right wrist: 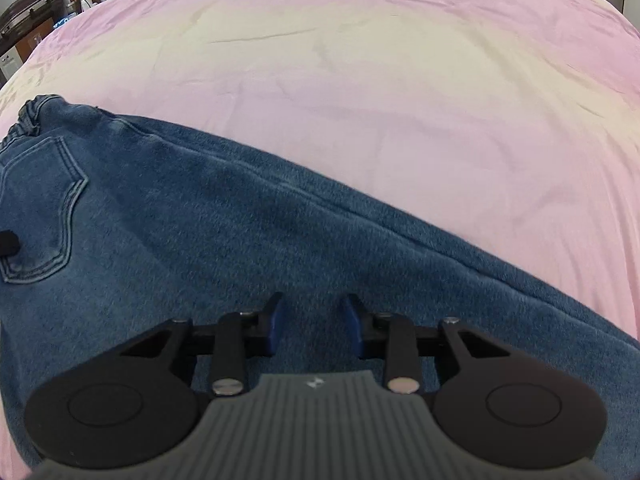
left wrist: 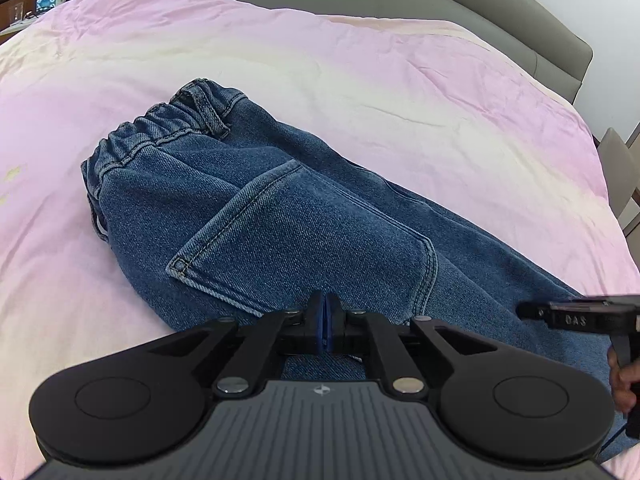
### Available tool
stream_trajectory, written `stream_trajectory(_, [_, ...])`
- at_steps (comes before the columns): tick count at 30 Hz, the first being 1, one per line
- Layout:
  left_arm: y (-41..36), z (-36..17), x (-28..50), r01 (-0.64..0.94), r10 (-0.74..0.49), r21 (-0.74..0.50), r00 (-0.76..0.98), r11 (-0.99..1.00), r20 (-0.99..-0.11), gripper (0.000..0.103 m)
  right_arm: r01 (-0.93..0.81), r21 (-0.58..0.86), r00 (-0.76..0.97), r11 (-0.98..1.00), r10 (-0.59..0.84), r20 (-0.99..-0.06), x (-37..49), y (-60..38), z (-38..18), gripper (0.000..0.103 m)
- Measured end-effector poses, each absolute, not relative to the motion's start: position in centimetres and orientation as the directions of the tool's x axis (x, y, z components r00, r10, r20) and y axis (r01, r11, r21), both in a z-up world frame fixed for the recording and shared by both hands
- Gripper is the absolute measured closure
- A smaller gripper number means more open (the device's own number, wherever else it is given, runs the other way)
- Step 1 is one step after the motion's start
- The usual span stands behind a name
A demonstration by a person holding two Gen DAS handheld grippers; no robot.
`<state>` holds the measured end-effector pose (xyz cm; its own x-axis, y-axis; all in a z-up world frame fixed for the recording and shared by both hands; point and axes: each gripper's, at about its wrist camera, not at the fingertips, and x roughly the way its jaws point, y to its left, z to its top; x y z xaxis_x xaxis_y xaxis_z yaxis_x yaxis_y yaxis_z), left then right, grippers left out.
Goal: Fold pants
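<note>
Jeans [left wrist: 288, 216] run waistband far-left to legs near-right. My L gripper [left wrist: 326, 320], pads together, nothing visibly pinched; R gripper [right wrist: 314, 328] apart, hovering over leg.

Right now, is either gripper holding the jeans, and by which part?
The left gripper is closed near the jeans' back pocket; a pinch of denim cannot be confirmed. The right gripper is open, holding nothing.

Matt denim pants [left wrist: 280, 216] on smooth cloth bedspread [left wrist: 360, 72].
</note>
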<state>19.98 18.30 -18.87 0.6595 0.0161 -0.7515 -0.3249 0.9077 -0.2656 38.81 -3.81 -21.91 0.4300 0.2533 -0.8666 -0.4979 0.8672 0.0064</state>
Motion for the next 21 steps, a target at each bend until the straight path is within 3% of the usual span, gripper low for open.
stream_trajectory(9, [19.1, -18.6, 20.3, -0.354, 0.094, -0.202, 0.666, 0.913, -0.740, 0.097, -0.536, -0.053, 0.415, 0.842, 0.208, -0.886, 42.0, -0.8, -21.5, 0.076])
stream_trajectory(15, [19.4, -18.4, 20.5, -0.367, 0.105, -0.195, 0.656, 0.910, -0.747, 0.097, -0.754, -0.094, 0.383, 0.650, 0.318, -0.867, 40.3, 2.3, -18.4, 0.076])
stream_trajectory(21, [19.6, -18.7, 20.5, -0.365, 0.099, -0.203, 0.660, 0.909, -0.744, 0.097, -0.856, -0.167, 0.365, 0.490, 0.343, -0.866, 41.0, 7.1, -18.8, 0.076])
